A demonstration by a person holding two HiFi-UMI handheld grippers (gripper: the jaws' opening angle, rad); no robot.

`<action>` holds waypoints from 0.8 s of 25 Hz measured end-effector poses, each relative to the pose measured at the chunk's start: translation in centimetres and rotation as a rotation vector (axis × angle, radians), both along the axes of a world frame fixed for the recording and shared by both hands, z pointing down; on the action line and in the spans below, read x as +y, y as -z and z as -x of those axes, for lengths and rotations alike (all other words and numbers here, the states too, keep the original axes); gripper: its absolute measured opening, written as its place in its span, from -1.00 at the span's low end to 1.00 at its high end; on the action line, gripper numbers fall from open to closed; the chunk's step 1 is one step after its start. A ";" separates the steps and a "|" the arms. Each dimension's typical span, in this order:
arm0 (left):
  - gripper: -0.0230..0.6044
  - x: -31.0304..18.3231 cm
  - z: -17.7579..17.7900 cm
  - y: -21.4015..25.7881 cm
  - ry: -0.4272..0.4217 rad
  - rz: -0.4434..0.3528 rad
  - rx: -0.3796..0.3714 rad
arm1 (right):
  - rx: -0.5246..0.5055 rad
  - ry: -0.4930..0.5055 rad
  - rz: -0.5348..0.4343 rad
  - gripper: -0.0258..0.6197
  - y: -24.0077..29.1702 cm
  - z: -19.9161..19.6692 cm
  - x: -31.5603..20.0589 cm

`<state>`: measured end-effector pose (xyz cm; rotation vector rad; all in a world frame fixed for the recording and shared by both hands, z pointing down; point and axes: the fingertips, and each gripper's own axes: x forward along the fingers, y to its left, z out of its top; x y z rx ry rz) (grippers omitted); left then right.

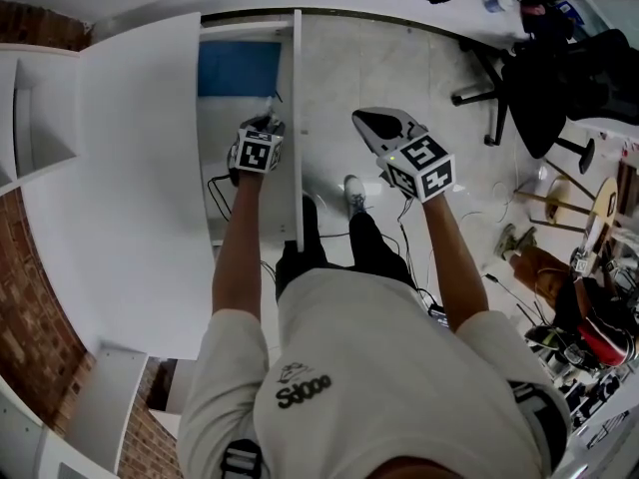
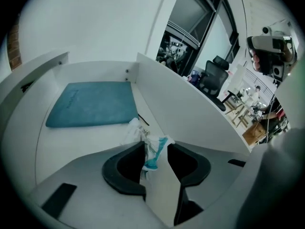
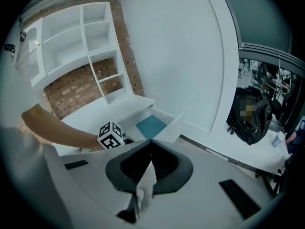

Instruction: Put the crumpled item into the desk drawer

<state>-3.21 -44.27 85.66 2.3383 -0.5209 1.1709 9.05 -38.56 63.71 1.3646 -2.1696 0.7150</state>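
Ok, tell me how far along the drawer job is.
Done: the drawer stands open and the left hand-held gripper is over it. In hand: the crumpled item sits between its parted jaws, apparently unpinched, near the blue pad. Left: lift the gripper clear, leaving the item inside.

a teal pad [image 2: 93, 104] lies flat at the far end of the drawer [image 2: 81, 144]. a thin dark stick [image 2: 143, 120] lies just beside the pad's near right corner. the floor [image 1: 399, 78] is pale and mottled, with thin cables [image 1: 499, 285] trailing across it. a black office chair [image 1: 544, 88] on a star base stands well off to the right, with wooden furniture [image 1: 559, 203] and mixed clutter near it. a white shelf unit [image 3: 71, 42] with open compartments stands against a red brick wall [image 3: 76, 87]. a black backpack [image 3: 250, 116] sits at the right, and a clear bottle [image 3: 278, 140] stands near it.
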 end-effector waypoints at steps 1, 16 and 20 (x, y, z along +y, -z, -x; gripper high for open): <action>-0.39 0.1 -0.1 0.1 0.003 -0.001 0.006 | -0.001 -0.003 0.000 -0.91 0.0 -0.2 0.3; -0.21 -0.2 2.6 7.7 0.145 -0.123 0.052 | -0.023 0.049 -0.096 -0.91 4.5 -2.1 1.2; -0.25 -0.7 3.8 12.3 0.207 -0.212 0.081 | -0.011 0.081 -0.148 -0.91 7.0 -2.5 1.1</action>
